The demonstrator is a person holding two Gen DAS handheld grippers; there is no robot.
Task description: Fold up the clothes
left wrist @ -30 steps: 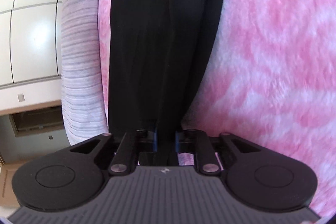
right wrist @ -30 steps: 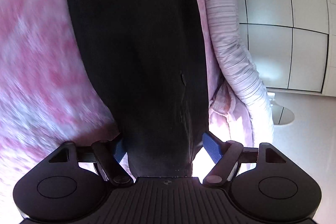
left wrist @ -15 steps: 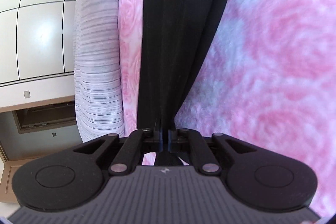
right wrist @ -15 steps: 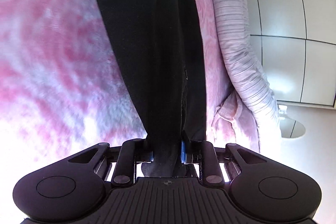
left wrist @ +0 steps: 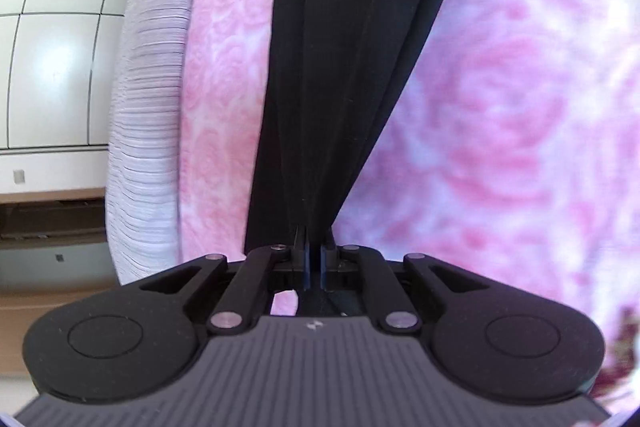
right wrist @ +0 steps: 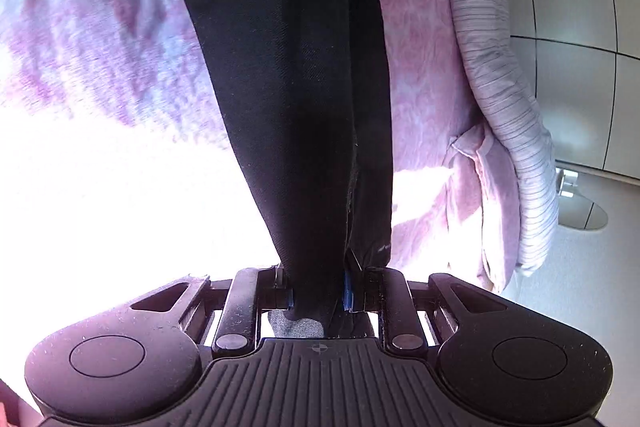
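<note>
A black garment (left wrist: pixel 352 67) hangs stretched over a pink rose-patterned blanket (left wrist: pixel 512 131). My left gripper (left wrist: pixel 314 259) is shut on one end of the cloth, which fans out upward from the closed jaws. In the right wrist view the same black garment (right wrist: pixel 296 87) runs up from my right gripper (right wrist: pixel 318 293), which is shut on a thicker bunch of it; a seam and a hem edge show beside the right finger. The blue pads (right wrist: pixel 347 291) press against the fabric.
A grey-striped duvet (left wrist: pixel 148 115) lies along the bed's edge, seen also as the striped duvet (right wrist: pixel 504 75) in the right view. White cupboard doors (left wrist: pixel 48 59) stand beyond it. Strong glare whitens the blanket (right wrist: pixel 120 211) at lower left.
Both grippers have closed on the black garment; the right one was wide open a second ago. The cloth has been drawn up and taut, narrowing in both views.
</note>
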